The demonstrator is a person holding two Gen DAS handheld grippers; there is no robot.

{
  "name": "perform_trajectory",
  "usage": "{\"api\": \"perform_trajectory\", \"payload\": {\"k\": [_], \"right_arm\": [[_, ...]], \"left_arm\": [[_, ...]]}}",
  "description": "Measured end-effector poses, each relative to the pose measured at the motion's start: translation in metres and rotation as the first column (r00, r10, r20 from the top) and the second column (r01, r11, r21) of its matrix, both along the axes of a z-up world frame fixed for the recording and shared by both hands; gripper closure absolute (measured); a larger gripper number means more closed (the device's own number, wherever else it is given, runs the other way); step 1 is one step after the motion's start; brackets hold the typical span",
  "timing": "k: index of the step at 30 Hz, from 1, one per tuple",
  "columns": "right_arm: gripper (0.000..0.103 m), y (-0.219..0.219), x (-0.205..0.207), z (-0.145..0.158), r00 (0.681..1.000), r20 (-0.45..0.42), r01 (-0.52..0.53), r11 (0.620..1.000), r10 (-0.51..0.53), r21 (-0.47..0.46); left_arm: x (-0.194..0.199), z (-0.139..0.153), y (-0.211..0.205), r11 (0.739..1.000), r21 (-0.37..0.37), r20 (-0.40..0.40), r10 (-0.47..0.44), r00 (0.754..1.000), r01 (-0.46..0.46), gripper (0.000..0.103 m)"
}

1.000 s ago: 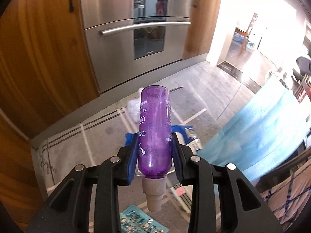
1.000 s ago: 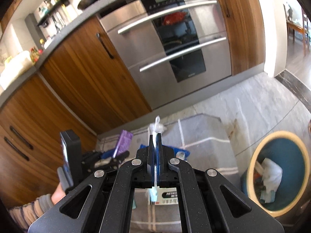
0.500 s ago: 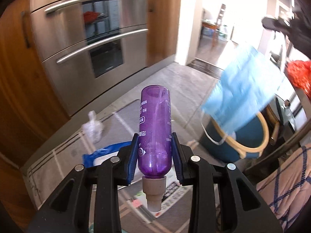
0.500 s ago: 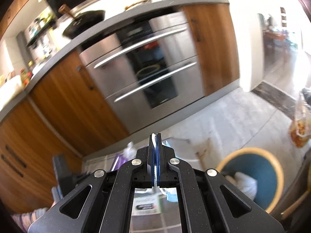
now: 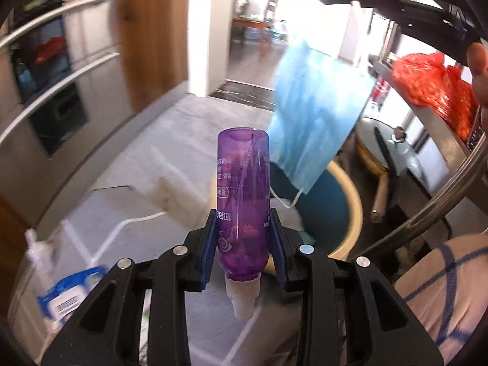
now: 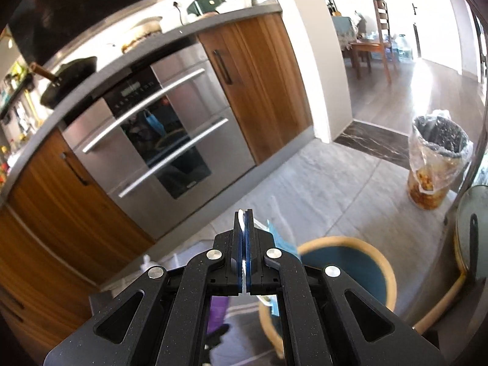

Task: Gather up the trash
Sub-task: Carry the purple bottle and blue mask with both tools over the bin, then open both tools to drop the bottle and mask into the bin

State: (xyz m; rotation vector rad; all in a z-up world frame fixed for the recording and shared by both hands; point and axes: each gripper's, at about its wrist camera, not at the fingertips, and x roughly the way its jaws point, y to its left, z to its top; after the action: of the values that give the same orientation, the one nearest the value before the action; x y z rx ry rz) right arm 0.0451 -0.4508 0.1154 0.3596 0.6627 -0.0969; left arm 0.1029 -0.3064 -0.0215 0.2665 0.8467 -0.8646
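Grey kitchen floor [image 6: 329,189] runs past a steel oven [image 6: 158,149] set in wooden cabinets under a counter [image 6: 195,27]. On it stands a round teal bin [image 5: 332,210] with a cream rim. The left gripper [image 5: 243,241] has its jaws clamped on a purple bottle [image 5: 243,201], cap toward the camera, bottom pointing at the bin. The right gripper [image 6: 244,253] has its jaws pressed together on the white ear loop of a blue face mask [image 5: 317,125], which hangs above the bin. A blue packet [image 5: 67,292] lies on the floor at lower left
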Motion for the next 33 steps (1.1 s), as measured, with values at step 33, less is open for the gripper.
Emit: {"api": "perform_trajectory", "payload": {"k": [33], "right_arm": [[0.077,-0.047,0.047,-0.116,0.89,-0.413,0.246,0.966,-0.194,0.075]], "left_arm": [[0.006,-0.029,-0.06,0.998,0.051,-0.019,-0.028,0.999,0.029,0.068]]}}
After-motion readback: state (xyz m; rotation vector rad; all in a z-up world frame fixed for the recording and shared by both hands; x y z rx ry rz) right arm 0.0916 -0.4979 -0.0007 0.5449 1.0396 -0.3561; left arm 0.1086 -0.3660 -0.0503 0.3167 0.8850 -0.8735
